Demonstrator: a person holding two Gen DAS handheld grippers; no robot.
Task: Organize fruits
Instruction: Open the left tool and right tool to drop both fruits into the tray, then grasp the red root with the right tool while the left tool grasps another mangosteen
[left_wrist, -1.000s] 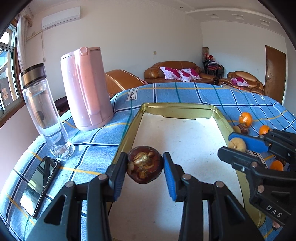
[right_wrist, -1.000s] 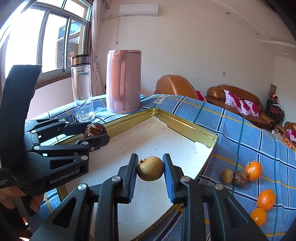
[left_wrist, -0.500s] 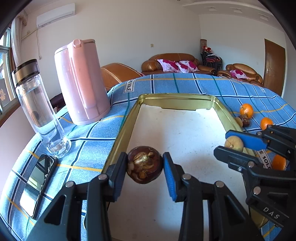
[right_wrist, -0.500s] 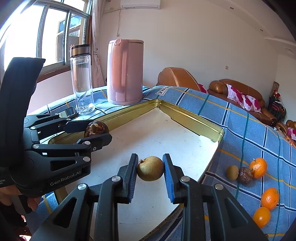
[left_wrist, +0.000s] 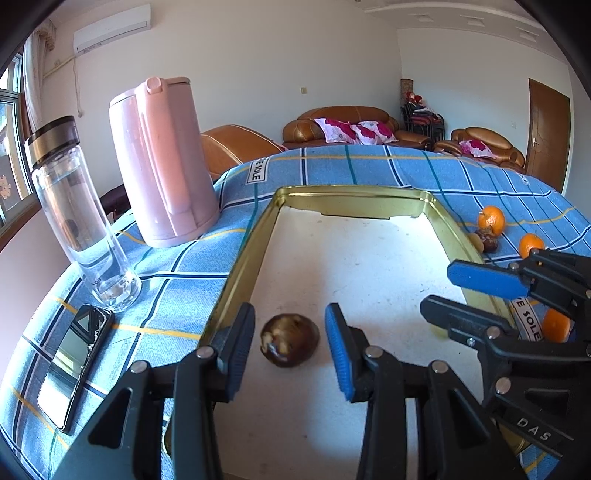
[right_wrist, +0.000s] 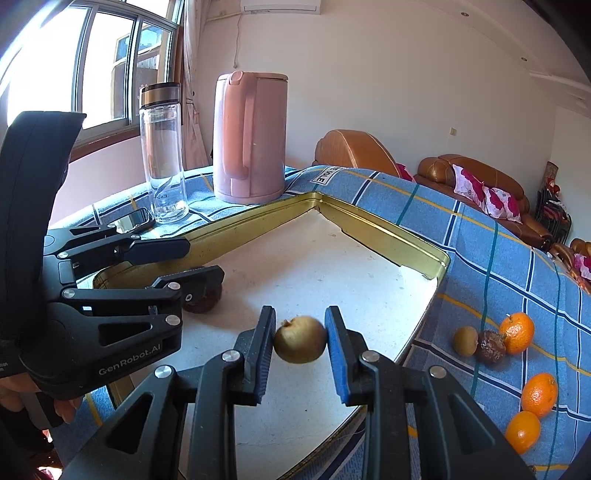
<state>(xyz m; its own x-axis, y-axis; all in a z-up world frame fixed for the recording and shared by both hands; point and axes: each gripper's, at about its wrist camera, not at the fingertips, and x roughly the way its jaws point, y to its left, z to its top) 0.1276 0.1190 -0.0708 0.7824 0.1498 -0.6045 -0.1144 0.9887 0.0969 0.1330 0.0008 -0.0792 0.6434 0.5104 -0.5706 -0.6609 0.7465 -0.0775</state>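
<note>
A gold-rimmed tray (left_wrist: 255, 236) with a white floor lies on the blue checked cloth. My left gripper (left_wrist: 290, 341) is open, and a dark brown mangosteen (left_wrist: 289, 339) lies on the tray floor between its fingers, touching neither. My right gripper (right_wrist: 300, 341) is shut on a yellow-brown round fruit (right_wrist: 300, 339) and holds it low over the tray's near right part. The right gripper also shows in the left wrist view (left_wrist: 465, 295); the left gripper shows in the right wrist view (right_wrist: 177, 266), with the mangosteen (right_wrist: 203, 301) partly hidden behind it.
A pink kettle (left_wrist: 162, 162), a glass bottle (left_wrist: 77, 210) and a phone (left_wrist: 74, 363) stand left of the tray. Right of the tray lie three oranges (right_wrist: 517, 332), a small brown fruit (right_wrist: 464, 340) and a dark shrivelled fruit (right_wrist: 489, 346).
My left gripper has lowered, opened and let go of the mangosteen, which now rests on the tray floor. My right gripper has moved lower over the tray, still holding its fruit.
</note>
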